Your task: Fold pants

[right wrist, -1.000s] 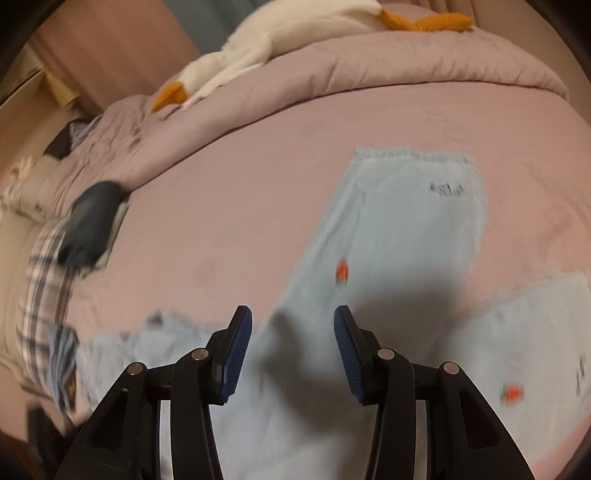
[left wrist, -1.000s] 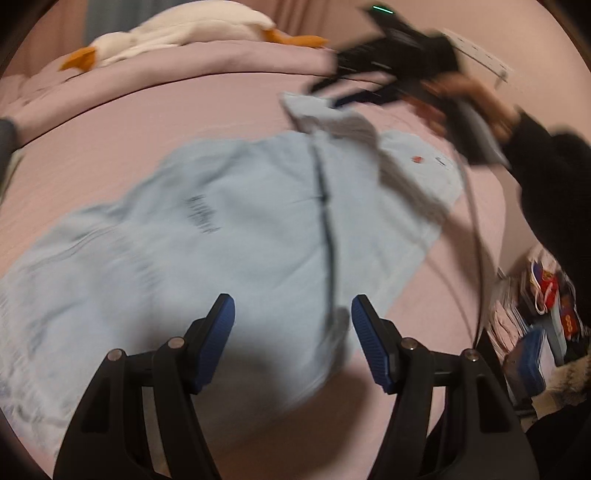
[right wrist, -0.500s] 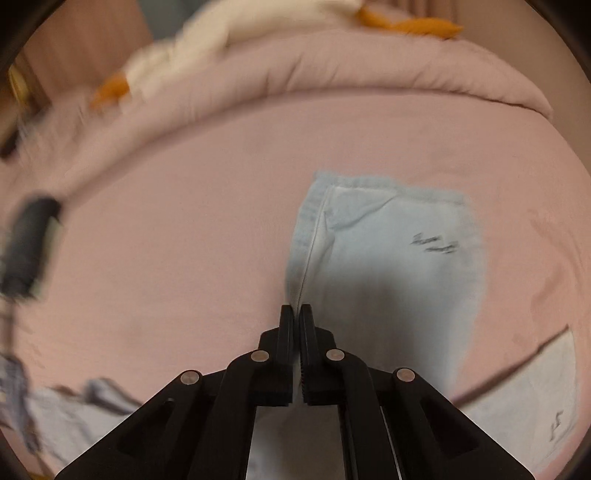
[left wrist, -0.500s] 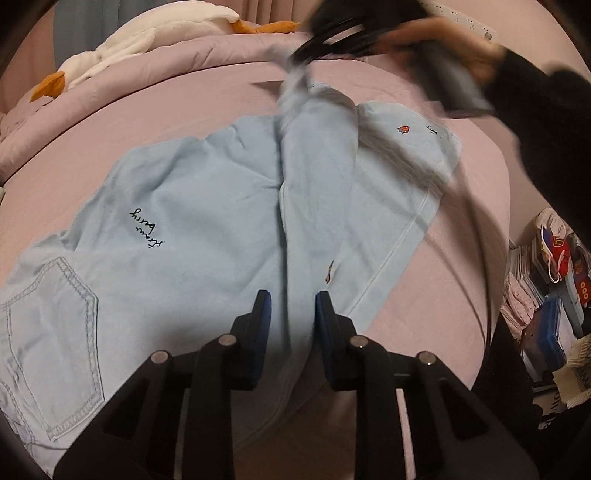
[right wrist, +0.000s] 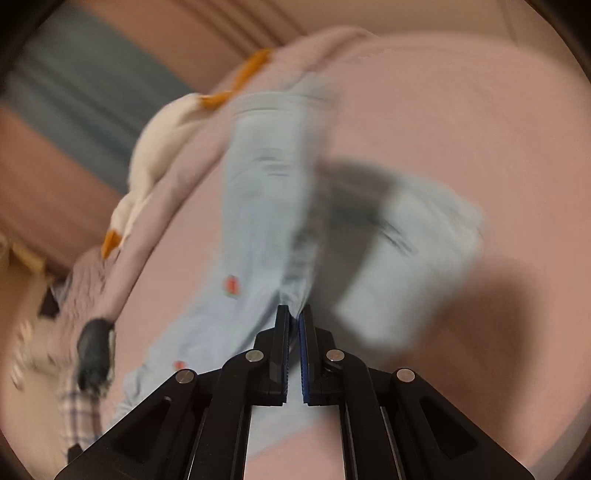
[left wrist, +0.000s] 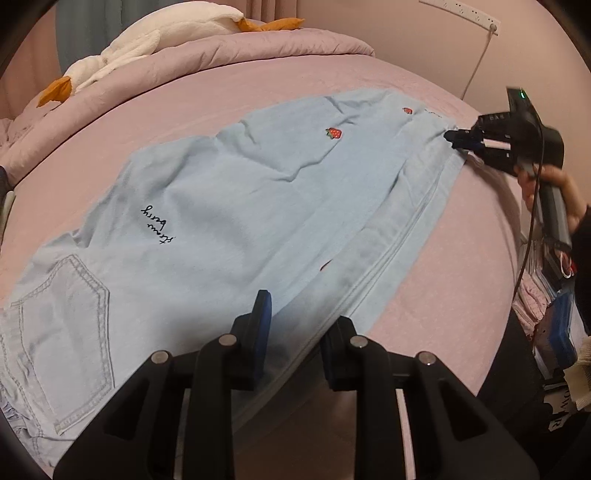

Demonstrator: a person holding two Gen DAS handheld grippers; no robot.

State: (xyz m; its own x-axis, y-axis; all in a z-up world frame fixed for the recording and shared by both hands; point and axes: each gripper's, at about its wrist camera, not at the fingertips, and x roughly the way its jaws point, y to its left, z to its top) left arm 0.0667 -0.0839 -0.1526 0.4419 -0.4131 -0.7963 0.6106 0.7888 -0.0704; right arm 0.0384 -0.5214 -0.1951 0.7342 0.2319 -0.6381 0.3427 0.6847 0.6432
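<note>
- Progress, as you can judge it: the pants lie lengthwise on the bed with one leg laid over the other, so the first, leg-on-leg fold looks close to done. The doubled seams run together along the right edge in your left wrist view.
- Left to do: set the hem end down, flatten the wrinkles near the strawberry patches, then fold the length into a compact stack. None of the crosswise folds has been made yet.
- Your left gripper sits low over the near edge by the seat. Its jaws have just been closing and now stand narrowly apart with a ridge of denim between them; it looks like a pinch on that ridge.
- Your right gripper is at the far hem end, fingers pressed together on the corner of the cloth. In its own blurred view the fabric bunches right into the tips.
- Back pocket and script embroidery face up, so you are working on the rear side.
- Surface: a soft pink bedsheet, smooth, with give underneath.
- Room: a rolled pink duvet and a white plush goose at the far side, a wall power strip with a hanging cord, and clutter beside the bed at right.
</note>
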